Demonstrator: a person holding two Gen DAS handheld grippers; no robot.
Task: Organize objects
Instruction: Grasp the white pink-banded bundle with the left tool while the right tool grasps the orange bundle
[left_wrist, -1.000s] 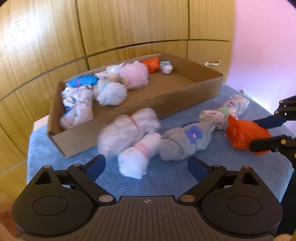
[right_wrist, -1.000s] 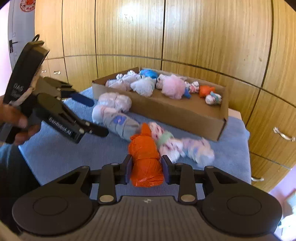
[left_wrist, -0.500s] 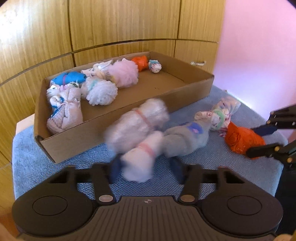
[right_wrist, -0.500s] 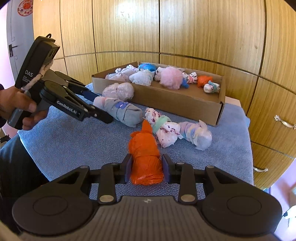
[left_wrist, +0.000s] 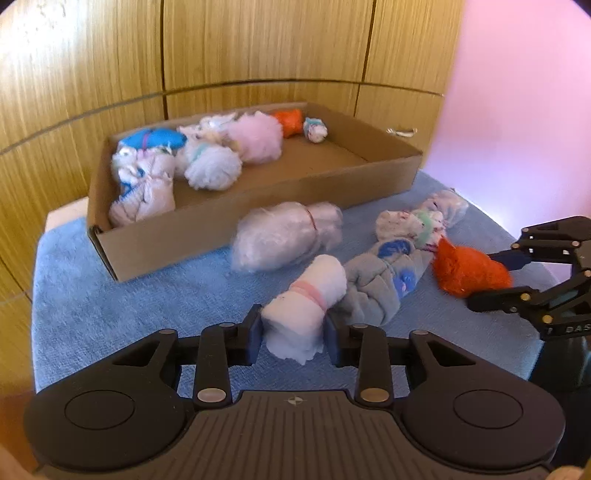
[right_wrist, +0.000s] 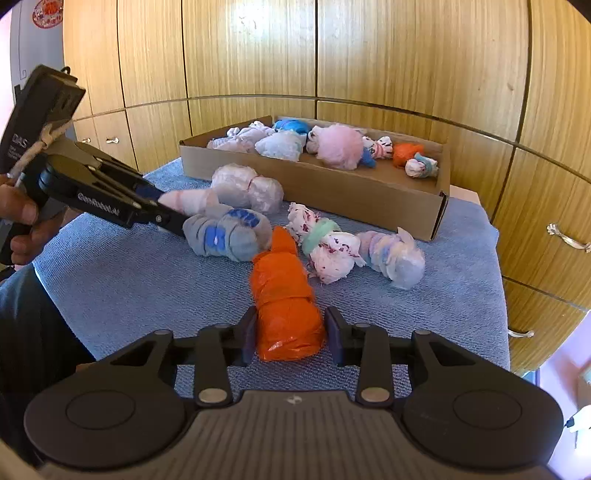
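Beyond cardboard box (right_wrist: 369, 199), drawer handle (right_wrist: 569, 240): right view only.

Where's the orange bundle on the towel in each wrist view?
Left wrist: orange bundle at right, between the right gripper's fingers.
Right wrist: orange bundle at lower centre, between that gripper's own fingers.
Shared landmark: cardboard box behind it.

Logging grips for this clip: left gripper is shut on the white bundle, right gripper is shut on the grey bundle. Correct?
Not quite. The right gripper is shut on the orange bundle, as the right wrist view shows; the grey bundle lies free on the towel. The left gripper is shut on the white bundle.
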